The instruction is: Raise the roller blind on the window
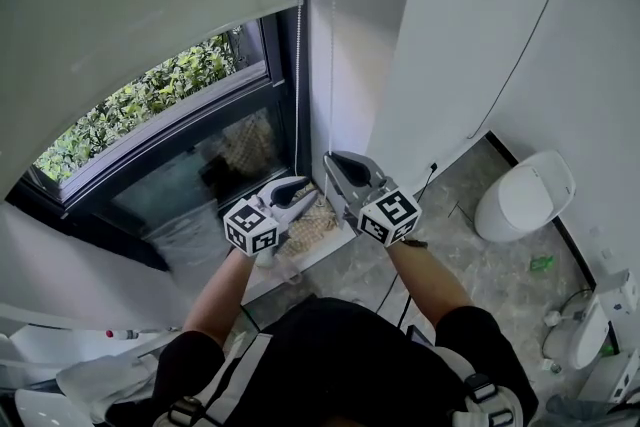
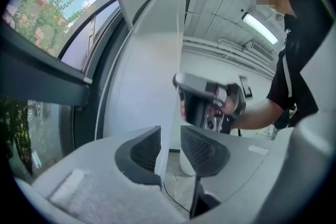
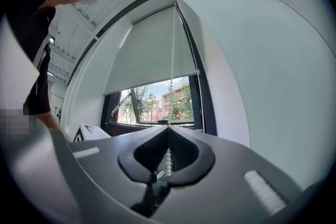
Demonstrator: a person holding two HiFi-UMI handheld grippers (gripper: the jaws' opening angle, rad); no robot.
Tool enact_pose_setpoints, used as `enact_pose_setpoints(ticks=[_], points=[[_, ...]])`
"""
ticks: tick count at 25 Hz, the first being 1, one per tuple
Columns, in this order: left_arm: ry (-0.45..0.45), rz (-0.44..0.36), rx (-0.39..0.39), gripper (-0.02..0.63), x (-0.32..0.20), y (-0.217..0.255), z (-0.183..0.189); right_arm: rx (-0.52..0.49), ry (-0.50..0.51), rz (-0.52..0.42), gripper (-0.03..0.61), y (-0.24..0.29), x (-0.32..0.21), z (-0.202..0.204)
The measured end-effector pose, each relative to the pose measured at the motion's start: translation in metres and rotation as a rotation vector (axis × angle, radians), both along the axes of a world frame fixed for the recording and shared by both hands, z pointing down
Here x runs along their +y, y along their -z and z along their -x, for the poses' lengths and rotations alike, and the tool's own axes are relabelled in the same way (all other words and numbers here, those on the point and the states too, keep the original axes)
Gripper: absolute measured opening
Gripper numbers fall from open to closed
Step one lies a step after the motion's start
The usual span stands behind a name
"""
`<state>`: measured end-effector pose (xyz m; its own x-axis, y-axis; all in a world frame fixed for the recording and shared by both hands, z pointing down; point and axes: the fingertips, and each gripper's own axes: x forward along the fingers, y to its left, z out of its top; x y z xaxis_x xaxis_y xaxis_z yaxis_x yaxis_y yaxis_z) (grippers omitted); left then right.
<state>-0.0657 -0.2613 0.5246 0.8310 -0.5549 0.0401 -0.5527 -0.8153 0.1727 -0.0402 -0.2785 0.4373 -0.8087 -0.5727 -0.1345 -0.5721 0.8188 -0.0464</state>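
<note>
Right hand-held gripper level, tight on bead chain

Nothing readable is showing in any of my views.

I am scanning the head view and both gripper views and finding no words, brand names or numbers on any surface. The only sign-like marks I am seeing are the black-and-white square patterns on the left marker cube of the left gripper and on the right marker cube of the right gripper. Those are coded patterns, not letters or digits. A small green item on the floor is showing too small for me to read any print on it.
</note>
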Motion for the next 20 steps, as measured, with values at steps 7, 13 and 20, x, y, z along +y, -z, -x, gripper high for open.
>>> enact_pose_setpoints(ticks=[7,13,20], points=[[0.010,-0.280,0.145,0.123,-0.030,0.177,0.011,0.006,0.007,0.005,0.005,-0.001,-0.002,0.003],[-0.118,-0.321,0.228,0.123,-0.044,0.258,-0.016,0.011,0.008,0.013,0.005,-0.001,-0.002,0.001],[-0.215,-0.364,0.240,0.089,-0.030,0.269,-0.029,0.025,0.019,0.007,0.005,-0.001,0.005,-0.001]])
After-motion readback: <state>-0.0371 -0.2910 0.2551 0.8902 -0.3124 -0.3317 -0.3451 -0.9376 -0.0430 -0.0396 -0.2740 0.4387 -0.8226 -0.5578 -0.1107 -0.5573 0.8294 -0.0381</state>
